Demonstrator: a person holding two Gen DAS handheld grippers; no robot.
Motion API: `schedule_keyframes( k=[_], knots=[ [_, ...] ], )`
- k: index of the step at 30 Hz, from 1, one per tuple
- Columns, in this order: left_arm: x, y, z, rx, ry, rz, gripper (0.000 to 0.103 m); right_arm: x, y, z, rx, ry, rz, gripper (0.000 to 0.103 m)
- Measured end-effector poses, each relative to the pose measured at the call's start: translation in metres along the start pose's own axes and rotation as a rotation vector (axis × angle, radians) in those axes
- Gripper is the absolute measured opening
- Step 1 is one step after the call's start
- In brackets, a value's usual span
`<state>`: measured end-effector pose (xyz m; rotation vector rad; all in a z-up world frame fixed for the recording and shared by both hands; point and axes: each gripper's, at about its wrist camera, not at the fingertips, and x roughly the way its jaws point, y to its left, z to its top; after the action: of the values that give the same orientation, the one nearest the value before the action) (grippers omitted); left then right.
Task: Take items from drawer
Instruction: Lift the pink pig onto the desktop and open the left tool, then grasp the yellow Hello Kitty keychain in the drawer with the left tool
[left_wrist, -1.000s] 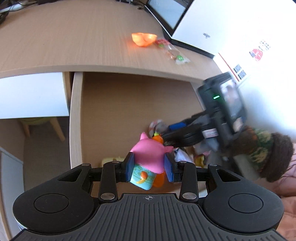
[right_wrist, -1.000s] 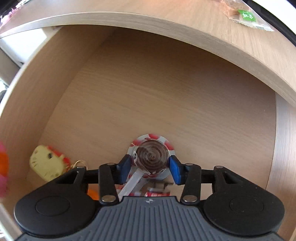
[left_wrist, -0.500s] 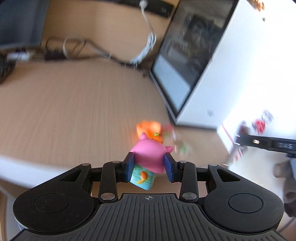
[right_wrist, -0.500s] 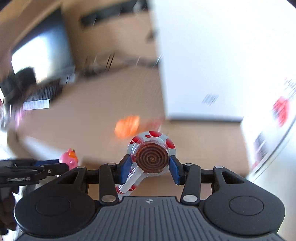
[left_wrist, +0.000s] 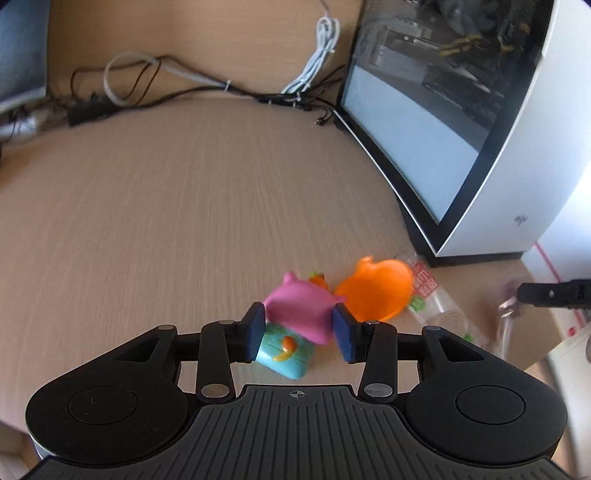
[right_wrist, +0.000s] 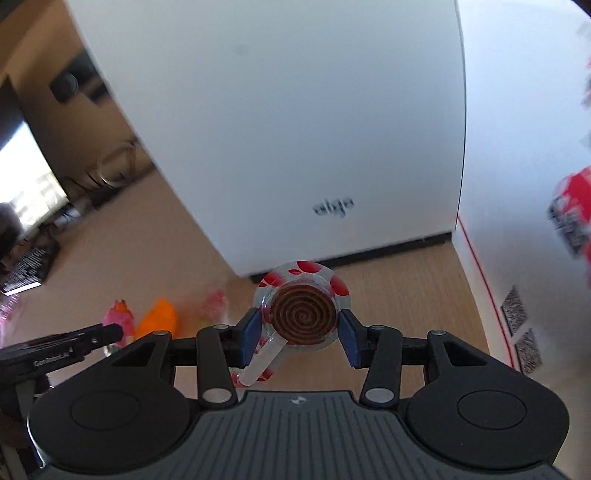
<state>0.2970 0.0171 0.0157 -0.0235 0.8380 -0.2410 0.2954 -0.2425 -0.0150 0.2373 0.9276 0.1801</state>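
left gripper (left_wrist: 300, 334) pinches the pink-and-teal plastic toy (left_wrist: 295, 325) low-centre, right gripper (right_wrist: 300, 338) the spiral lollipop (right_wrist: 303, 314), both over the wooden desk (left_wrist: 184, 206) for unloading.

White PC case (right_wrist: 295, 140): grey logo low on its side, reads approx "aigo" (right_wrist: 334, 207), blurred; same logo in left wrist view (left_wrist: 521, 220) too small to read. Other hand-held gripper's arm (right_wrist: 62, 349), seen from right wrist cam: white lettering, looks like "CenRobot..." (right_wrist: 51, 359), end unclear. Clear snack packet (left_wrist: 430, 295) on worktop: red label w/ white characters (left_wrist: 428, 283), not legible; green round mark (left_wrist: 416, 304), not legible. Wall at right: QR-type code patches (right_wrist: 515, 311) and (right_wrist: 529, 350), plus red/black sign (right_wrist: 570, 214), too blurred to read. No numbers readable anywhere.
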Motion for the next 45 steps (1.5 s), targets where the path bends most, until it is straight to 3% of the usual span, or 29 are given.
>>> schedule_keyframes(
  k=[6,11,13,18,23,30,32,37,41,45],
  knots=[
    [-0.025,0.006,0.0,0.023,-0.05,-0.003,0.043,-0.013,0.01,-0.003,-0.056,-0.052,0.007,0.053],
    [-0.059,0.012,-0.017,0.065,-0.041,-0.052,0.041,-0.026,0.019,-0.016,-0.068,-0.028,0.067,0.056],
    [-0.066,0.007,-0.031,0.144,0.028,-0.106,0.041,-0.03,0.019,-0.03,-0.075,0.007,0.088,0.057],
    [-0.059,-0.029,-0.086,0.507,0.356,-0.281,0.042,-0.026,0.028,-0.068,-0.107,0.114,0.102,0.058],
    [-0.042,-0.063,-0.143,0.866,0.54,-0.274,0.042,-0.024,0.032,-0.102,-0.117,0.209,0.1,0.058],
    [-0.018,-0.071,-0.178,1.013,0.7,-0.258,0.042,-0.019,0.038,-0.12,-0.152,0.247,0.104,0.058],
    [-0.012,-0.07,-0.181,1.021,0.72,-0.245,0.038,-0.02,0.037,-0.121,-0.15,0.251,0.107,0.059],
    [0.008,-0.061,-0.185,0.976,0.739,-0.166,0.05,-0.016,0.037,-0.124,-0.155,0.276,0.105,0.061],
    [0.026,-0.05,-0.178,0.812,0.723,-0.129,0.047,-0.012,0.038,-0.127,-0.165,0.296,0.107,0.062],
    [0.029,-0.04,-0.165,0.625,0.669,-0.147,0.044,-0.008,0.038,-0.131,-0.164,0.321,0.113,0.063]
  ],
)
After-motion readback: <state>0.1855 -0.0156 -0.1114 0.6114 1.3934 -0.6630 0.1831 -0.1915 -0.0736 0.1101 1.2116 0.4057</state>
